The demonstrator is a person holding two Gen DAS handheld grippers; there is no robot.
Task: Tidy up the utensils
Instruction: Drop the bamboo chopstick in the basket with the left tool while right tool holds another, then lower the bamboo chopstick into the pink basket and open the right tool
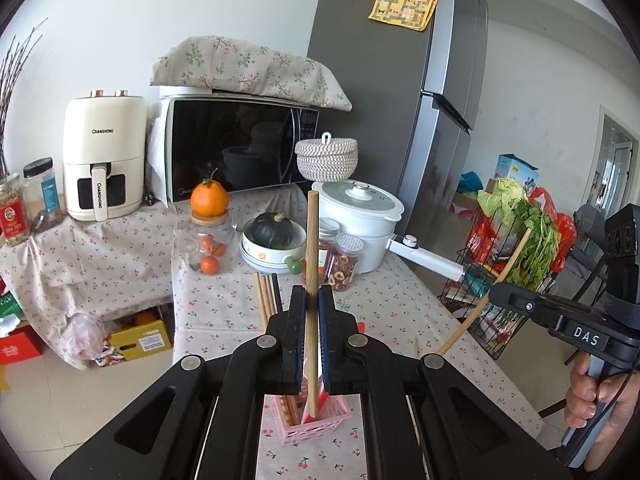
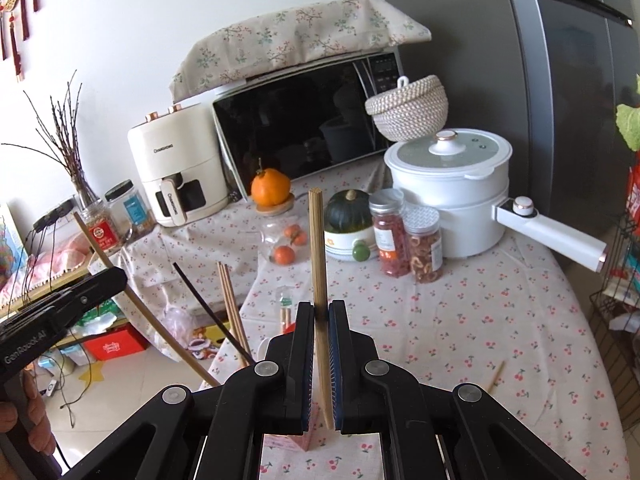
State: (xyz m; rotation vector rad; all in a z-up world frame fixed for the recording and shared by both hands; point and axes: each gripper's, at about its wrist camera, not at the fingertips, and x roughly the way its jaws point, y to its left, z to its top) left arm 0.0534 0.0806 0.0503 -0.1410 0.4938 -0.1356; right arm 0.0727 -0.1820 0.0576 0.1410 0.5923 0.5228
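Observation:
My left gripper (image 1: 311, 292) is shut on a wooden chopstick (image 1: 311, 240) that stands upright. Its lower end reaches into the pink basket (image 1: 320, 426), which holds several chopsticks. My right gripper (image 2: 321, 308) is shut on another wooden chopstick (image 2: 318, 256), whose lower tip hangs just above the pink basket (image 2: 304, 436). Black and wooden chopsticks (image 2: 232, 312) stick up from the basket at the left. The right gripper (image 1: 498, 292) also shows at the right of the left wrist view, and the left gripper (image 2: 120, 276) at the left of the right wrist view.
The table (image 2: 460, 320) has a cherry-print cloth. At its back stand a white pot (image 2: 452, 196), two spice jars (image 2: 424, 240), a squash in a bowl (image 2: 346, 216), a fruit jar (image 2: 280, 240), a microwave (image 1: 236, 148) and an air fryer (image 1: 106, 160). One loose chopstick (image 2: 496, 376) lies at the right.

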